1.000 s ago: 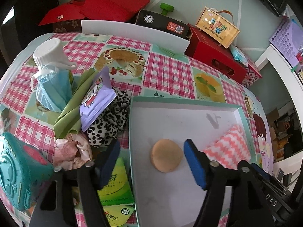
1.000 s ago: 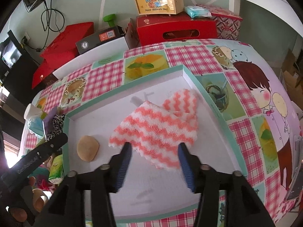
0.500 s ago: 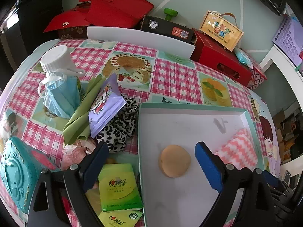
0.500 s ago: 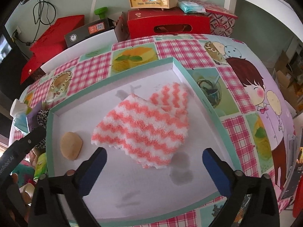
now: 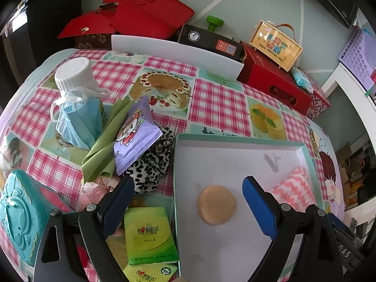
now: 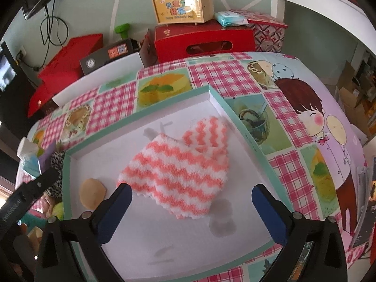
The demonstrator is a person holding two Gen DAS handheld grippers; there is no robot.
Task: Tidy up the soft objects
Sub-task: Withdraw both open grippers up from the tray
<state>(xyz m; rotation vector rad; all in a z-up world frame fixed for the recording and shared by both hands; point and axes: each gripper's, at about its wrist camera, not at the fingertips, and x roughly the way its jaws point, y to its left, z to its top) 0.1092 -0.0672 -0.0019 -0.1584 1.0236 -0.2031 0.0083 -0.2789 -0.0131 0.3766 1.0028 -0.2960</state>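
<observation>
A teal-rimmed white tray (image 5: 235, 138) (image 6: 244, 131) holds a round tan sponge puff (image 5: 216, 204) (image 6: 92, 193) and a pink-and-white striped cloth (image 6: 178, 169) (image 5: 293, 188). My left gripper (image 5: 188, 202) is open and empty, straddling the tray's left wall, with the puff between its fingers. My right gripper (image 6: 191, 209) is open and empty just above the cloth's near edge. Left of the tray lie a leopard-print scrunchie (image 5: 150, 169), a purple packet (image 5: 135, 138), a green cloth (image 5: 103, 145), a blue face mask (image 5: 77, 119) and green tissue packs (image 5: 148, 235).
A white-capped bottle (image 5: 75, 72) stands under the mask. A teal case (image 5: 18, 216) sits at the near left. Red boxes (image 5: 272, 82) and a yellow gift box (image 5: 275, 44) line the table's far edge.
My right gripper opened wide and let go of the striped cloth, which lies in the tray. My left gripper opened further and drew back from the puff.
</observation>
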